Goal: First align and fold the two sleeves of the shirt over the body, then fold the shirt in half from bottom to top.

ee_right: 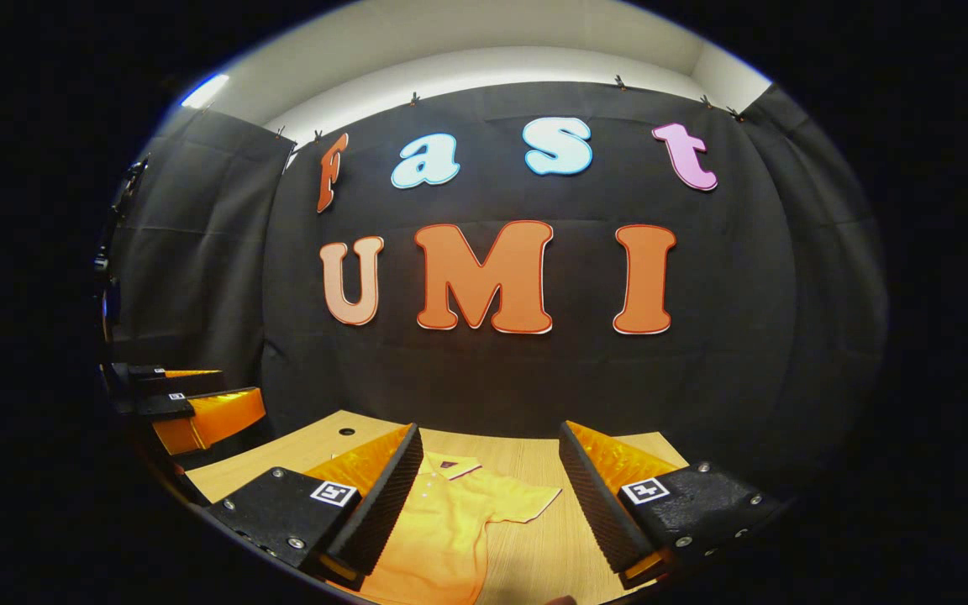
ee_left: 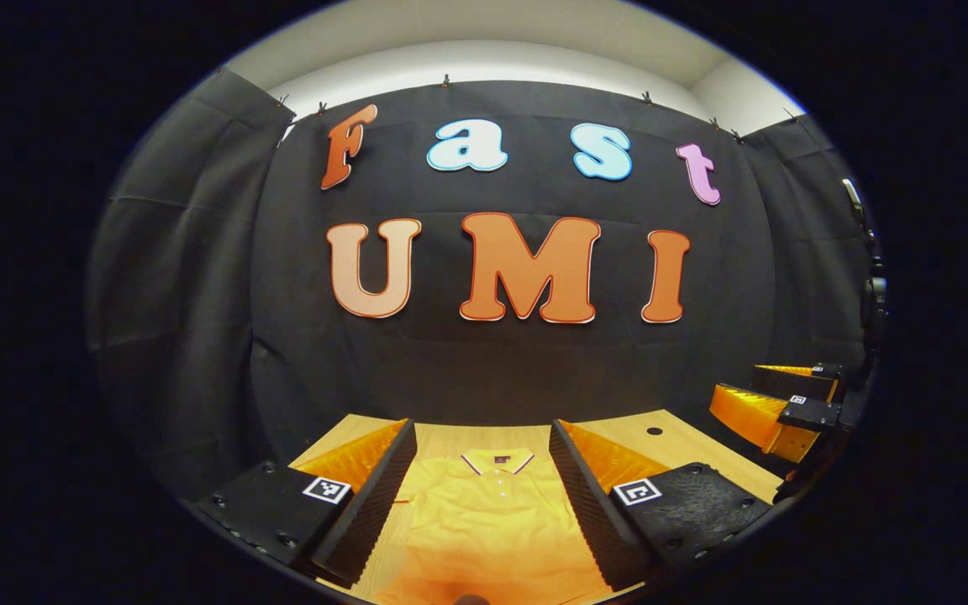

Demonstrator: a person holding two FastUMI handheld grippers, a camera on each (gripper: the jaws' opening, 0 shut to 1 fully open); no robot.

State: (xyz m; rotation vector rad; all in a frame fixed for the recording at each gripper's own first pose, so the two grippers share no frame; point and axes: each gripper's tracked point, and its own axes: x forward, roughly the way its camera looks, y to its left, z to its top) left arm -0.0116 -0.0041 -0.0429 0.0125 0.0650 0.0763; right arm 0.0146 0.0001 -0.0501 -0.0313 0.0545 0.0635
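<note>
- Black cloth wall behind; pale wooden tabletop point(ee_right: 534, 521) below, with a small dark hole point(ee_left: 654, 431) near its far edge.
- Yellow short-sleeved polo shirt with a striped collar point(ee_left: 492, 521) lies flat on the tabletop, collar toward the wall, front up.
- One short sleeve point(ee_right: 526, 502) spreads outward in the right gripper view, unfolded; folding looks not yet begun.
- Left gripper point(ee_left: 484, 496) hangs above the shirt's chest, jaws spread wide, holding nothing.
- Right gripper point(ee_right: 492, 504) hovers over the sleeve side, jaws equally wide apart, empty; it also shows at the right edge of the left gripper view.
- Judgement for the step in hand: lower each gripper to its own sleeve hem, pinch a single layer near the cuff, lift only slightly, then carry both inward together so the sleeves lie even on the body.
- Risk: catching the body fabric under the sleeve would bunch the fold.
</note>
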